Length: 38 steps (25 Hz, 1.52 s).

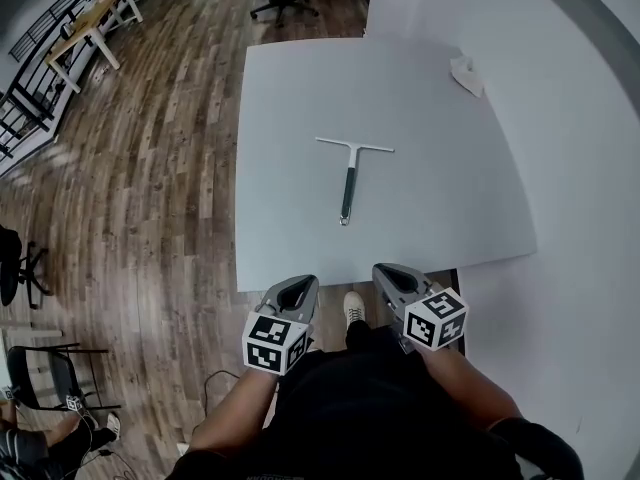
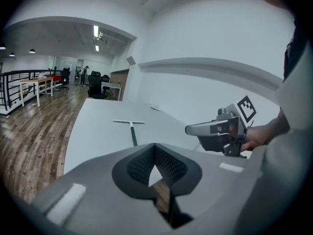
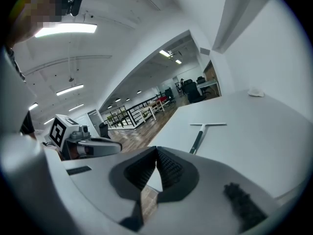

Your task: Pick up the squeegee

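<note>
- We hold the left tool (image 1: 297, 286) and the right tool (image 1: 392, 271) side by side at the near edge of the bench (image 1: 290, 118), both pointing across it.
- Each tool has its jaws closed, tips meeting, with nothing between them.
- The squeegee (image 1: 348, 183) lies flat near the middle of the bench. Its blade is toward the far edge and its dark handle points back toward the near edge, well apart from both tools.
- A small white crumpled thing (image 1: 467, 74) sits near the far right corner.
- A wooden floor (image 1: 150, 188) runs along the bench's left edge.
</note>
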Each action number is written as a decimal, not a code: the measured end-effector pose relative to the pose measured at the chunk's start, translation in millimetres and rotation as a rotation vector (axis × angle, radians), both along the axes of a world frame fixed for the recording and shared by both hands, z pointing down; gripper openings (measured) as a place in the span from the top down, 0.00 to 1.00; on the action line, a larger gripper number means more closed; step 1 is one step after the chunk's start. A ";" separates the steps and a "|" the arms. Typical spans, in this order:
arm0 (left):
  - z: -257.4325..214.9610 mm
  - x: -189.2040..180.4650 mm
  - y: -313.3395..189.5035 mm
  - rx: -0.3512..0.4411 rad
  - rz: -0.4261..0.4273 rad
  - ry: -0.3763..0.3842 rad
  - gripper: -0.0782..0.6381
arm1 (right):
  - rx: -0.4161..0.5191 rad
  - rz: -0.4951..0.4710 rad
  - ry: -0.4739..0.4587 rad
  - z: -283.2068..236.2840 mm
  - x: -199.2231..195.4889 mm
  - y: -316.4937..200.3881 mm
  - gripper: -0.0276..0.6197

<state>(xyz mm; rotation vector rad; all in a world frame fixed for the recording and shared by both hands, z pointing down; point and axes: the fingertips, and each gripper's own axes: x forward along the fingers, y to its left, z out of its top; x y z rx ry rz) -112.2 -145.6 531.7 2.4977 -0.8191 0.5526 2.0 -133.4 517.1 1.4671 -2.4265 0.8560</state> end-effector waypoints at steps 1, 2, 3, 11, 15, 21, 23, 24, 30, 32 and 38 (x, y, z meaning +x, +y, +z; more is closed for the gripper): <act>-1.5 5.7 -5.3 0.003 -0.007 -0.003 0.88 | 0.004 -0.004 -0.004 -1.4 6.2 -6.4 0.95; -2.7 11.0 -10.2 0.005 -0.016 -0.008 0.88 | 0.009 -0.007 -0.007 -2.7 12.6 -12.4 0.95; -3.5 15.9 -15.0 0.007 -0.025 -0.014 0.88 | 0.014 -0.010 -0.012 -3.7 19.0 -18.4 0.95; -6.7 40.4 -46.1 0.028 -0.096 -0.060 0.88 | 0.008 -0.050 -0.075 5.5 55.6 -62.2 0.95; -6.6 45.6 -61.4 0.015 -0.158 -0.060 0.88 | 0.007 -0.080 -0.117 9.5 64.3 -80.3 0.95; -2.6 45.0 -73.4 -0.012 -0.242 -0.068 0.88 | -0.003 -0.103 -0.141 26.1 82.3 -102.9 0.95; -2.0 44.7 -76.0 -0.008 -0.249 -0.085 0.88 | -0.013 -0.098 -0.151 30.4 87.8 -107.8 0.95; -2.5 44.5 -78.0 -0.004 -0.253 -0.087 0.88 | -0.015 -0.098 -0.154 32.2 89.3 -109.8 0.95; -1.0 34.3 -90.9 0.023 -0.264 -0.126 0.88 | -0.032 -0.104 -0.152 46.0 84.8 -127.4 0.95; -1.2 31.1 -94.8 0.030 -0.257 -0.139 0.88 | -0.033 -0.098 -0.155 45.0 82.4 -133.5 0.95; 4.0 26.7 -114.0 0.042 -0.202 -0.142 0.88 | -0.054 -0.054 -0.128 54.2 76.9 -145.6 0.95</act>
